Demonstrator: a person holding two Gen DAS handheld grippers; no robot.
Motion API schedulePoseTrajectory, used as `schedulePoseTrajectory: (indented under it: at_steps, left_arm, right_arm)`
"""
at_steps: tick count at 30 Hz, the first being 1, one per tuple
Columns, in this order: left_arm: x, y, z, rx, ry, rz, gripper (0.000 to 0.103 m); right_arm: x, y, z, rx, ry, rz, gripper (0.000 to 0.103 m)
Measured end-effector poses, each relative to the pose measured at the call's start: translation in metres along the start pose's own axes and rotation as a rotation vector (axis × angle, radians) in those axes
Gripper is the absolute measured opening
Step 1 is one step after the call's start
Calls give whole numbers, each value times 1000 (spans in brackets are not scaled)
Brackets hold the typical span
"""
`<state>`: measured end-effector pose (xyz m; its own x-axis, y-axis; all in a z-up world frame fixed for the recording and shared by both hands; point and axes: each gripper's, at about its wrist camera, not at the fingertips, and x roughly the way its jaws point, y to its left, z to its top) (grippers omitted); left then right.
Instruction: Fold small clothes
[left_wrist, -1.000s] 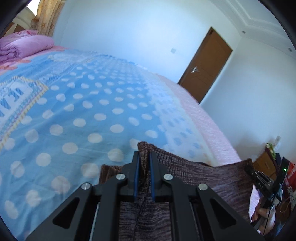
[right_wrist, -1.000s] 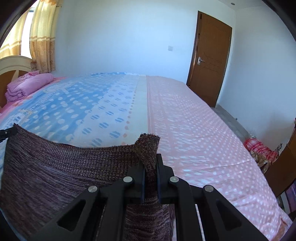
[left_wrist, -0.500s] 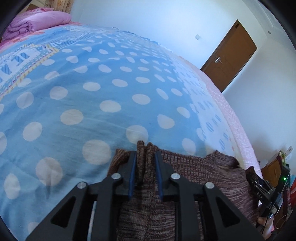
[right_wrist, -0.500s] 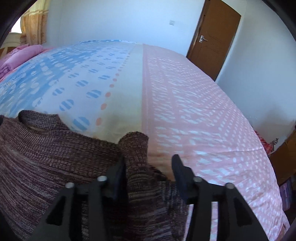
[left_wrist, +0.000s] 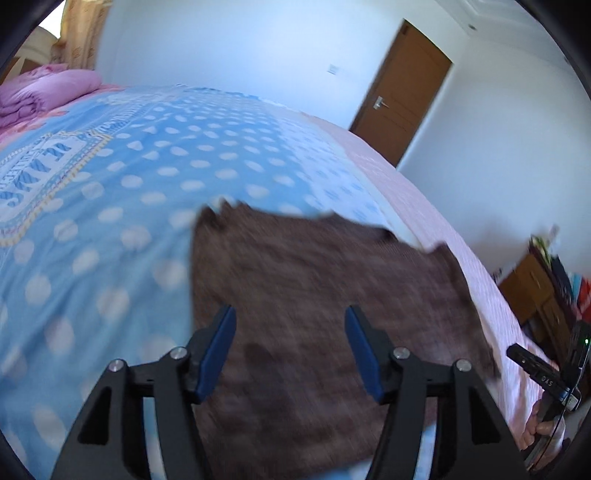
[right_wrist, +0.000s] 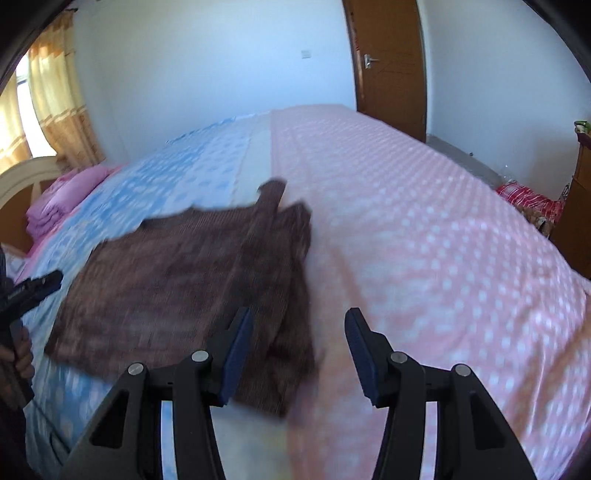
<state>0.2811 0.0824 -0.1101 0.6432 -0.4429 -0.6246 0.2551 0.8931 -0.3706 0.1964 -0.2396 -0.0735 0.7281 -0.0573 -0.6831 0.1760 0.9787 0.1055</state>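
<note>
Nearest, both grippers hang spread and empty: the left gripper (left_wrist: 290, 350) above the sweater (left_wrist: 325, 306), the right gripper (right_wrist: 297, 354) at its right edge. Beyond, the sweater lies flat on the bed (right_wrist: 424, 229). Farther, pink bedding (left_wrist: 44, 92) at ten o'clock, a door (left_wrist: 402, 92) at one.

Black tool (left_wrist: 290, 349) — blue pads (left_wrist: 218, 350), silver screws (left_wrist: 177, 353)

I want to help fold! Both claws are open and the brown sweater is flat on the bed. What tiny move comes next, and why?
Probably lower the right gripper onto the narrow flap along the sweater's right edge and pinch it. Both grippers, including the left gripper, are open and hold nothing, and the sweater lies spread on the bed, so folding needs a new grip.
</note>
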Motion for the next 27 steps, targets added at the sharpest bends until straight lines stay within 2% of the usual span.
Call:
schedulePoseTrajectory:
  at_steps: [3, 5, 6, 7, 8, 10, 14, 16, 18, 21, 23, 27]
  left_arm:
    - [-3, -16, -21, 24, 25, -20, 64]
    - [-2, -21, -32, 32, 43, 1, 64]
    - [-1, -21, -36, 29, 50, 9, 64]
    - [2, -20, -41, 18, 62, 25, 64]
    - [3, -17, -44, 8, 69, 31, 64]
    - [-2, -14, -51, -2, 50, 37, 64]
    - [-4, -15, -58, 41, 46, 77, 64]
    - [-5, -14, -60, 75, 47, 90, 64]
    - [-5, -9, -60, 79, 49, 72, 64]
    - [-5, 0, -58, 39, 49, 42, 64]
    - [-6, 3, -57, 23, 49, 29, 64]
    - [-11, 5, -53, 10, 50, 39, 64]
  right_arm:
    - [1, 12, -18, -41, 9, -17, 52]
    - [8, 21, -21, -60, 31, 1, 43]
    - [14, 24, -22, -76, 49, -16, 39]
    - [23, 27, -23, -87, 80, -61, 31]
    - [28, 28, -26, -73, 100, -67, 25]
    - [29, 27, -28, -21, 96, -58, 24]
    - [20, 26, -34, -20, 111, -45, 9]
    - [12, 14, -35, 5, 111, -48, 6]
    - [5, -3, -31, 31, 106, -61, 6]
    - [8, -32, -30, 125, 163, 30, 6]
    - [11, -33, -33, 109, 187, 53, 6]
    - [0, -32, -27, 78, 189, 27, 8]
